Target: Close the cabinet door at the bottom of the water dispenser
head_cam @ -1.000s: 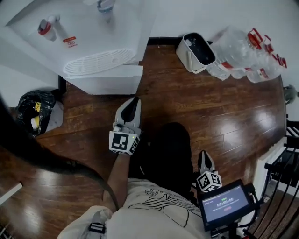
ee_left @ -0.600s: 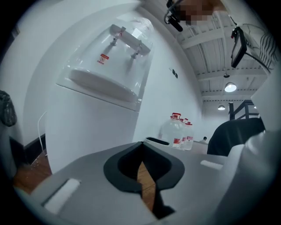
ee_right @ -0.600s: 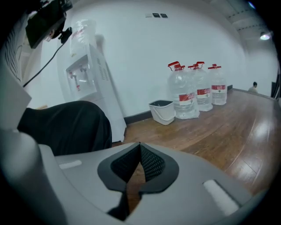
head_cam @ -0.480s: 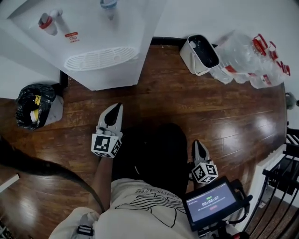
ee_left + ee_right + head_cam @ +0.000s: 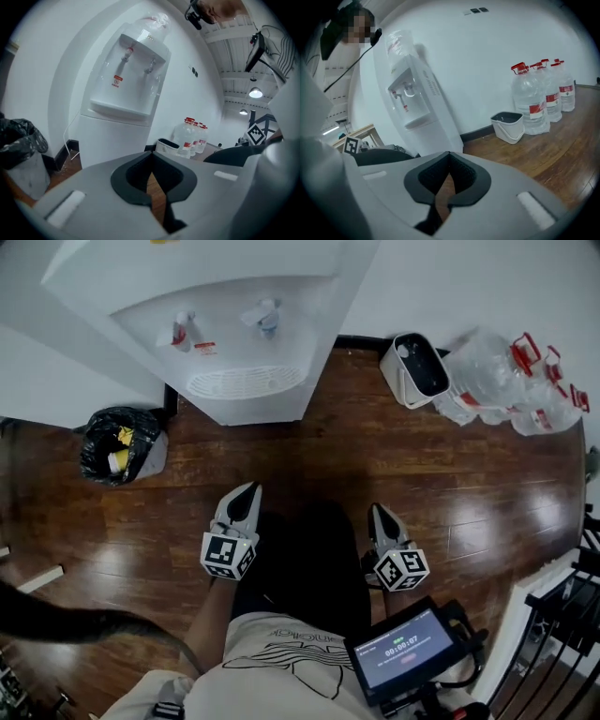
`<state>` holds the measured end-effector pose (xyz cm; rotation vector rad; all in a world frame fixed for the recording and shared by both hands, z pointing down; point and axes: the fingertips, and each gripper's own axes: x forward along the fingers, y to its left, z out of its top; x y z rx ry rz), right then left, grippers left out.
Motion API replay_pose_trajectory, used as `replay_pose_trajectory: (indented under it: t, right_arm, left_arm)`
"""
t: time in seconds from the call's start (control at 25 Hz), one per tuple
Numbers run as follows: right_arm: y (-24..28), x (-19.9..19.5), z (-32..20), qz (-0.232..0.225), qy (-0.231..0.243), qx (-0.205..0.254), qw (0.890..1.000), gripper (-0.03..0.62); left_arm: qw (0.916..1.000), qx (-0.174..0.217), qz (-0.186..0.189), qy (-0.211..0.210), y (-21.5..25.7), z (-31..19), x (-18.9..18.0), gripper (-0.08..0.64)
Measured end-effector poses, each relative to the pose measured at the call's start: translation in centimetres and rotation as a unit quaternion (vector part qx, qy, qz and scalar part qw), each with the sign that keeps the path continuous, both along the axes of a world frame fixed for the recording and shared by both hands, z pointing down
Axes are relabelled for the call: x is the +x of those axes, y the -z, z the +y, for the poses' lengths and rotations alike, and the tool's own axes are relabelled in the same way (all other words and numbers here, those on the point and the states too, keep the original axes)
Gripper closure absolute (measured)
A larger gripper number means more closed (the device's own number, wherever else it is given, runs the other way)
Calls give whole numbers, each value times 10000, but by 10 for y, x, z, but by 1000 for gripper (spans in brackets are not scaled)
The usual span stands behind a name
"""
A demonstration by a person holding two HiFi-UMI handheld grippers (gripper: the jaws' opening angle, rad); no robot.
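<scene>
Water dispenser with bottom cabinet door flush shut; left gripper and right gripper, both clenched empty, held well apart from it.

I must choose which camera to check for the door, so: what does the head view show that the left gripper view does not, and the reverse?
Only the head view: the lit screen, and the left gripper and right gripper seen from above, both clear of the water dispenser. Only the left gripper view: its lower front, which looks shut, the bottle on top, and this gripper's jaws closed on nothing. Both: the dispenser, the black-bagged bin, the white bucket, the red-capped jugs.
</scene>
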<state>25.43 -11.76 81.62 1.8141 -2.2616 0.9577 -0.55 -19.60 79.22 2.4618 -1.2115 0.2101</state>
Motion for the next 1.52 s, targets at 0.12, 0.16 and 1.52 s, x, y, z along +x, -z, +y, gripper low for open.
replay_pose_trajectory:
  t: [0.12,0.16,1.52]
  right_arm:
    - [17,-17,22,-276,212,-635,9974,591]
    - [22,-19,33,-512,269,-894,9943,591]
    - [428,-175,158,539,1063,-88,9928,591]
  left_arm:
    - [9978,-609,66,264,37,28,-17,543]
    - [9965,-780,82,284,52,39,-21,543]
    - [9988,112,387,295,438,240,-106,540]
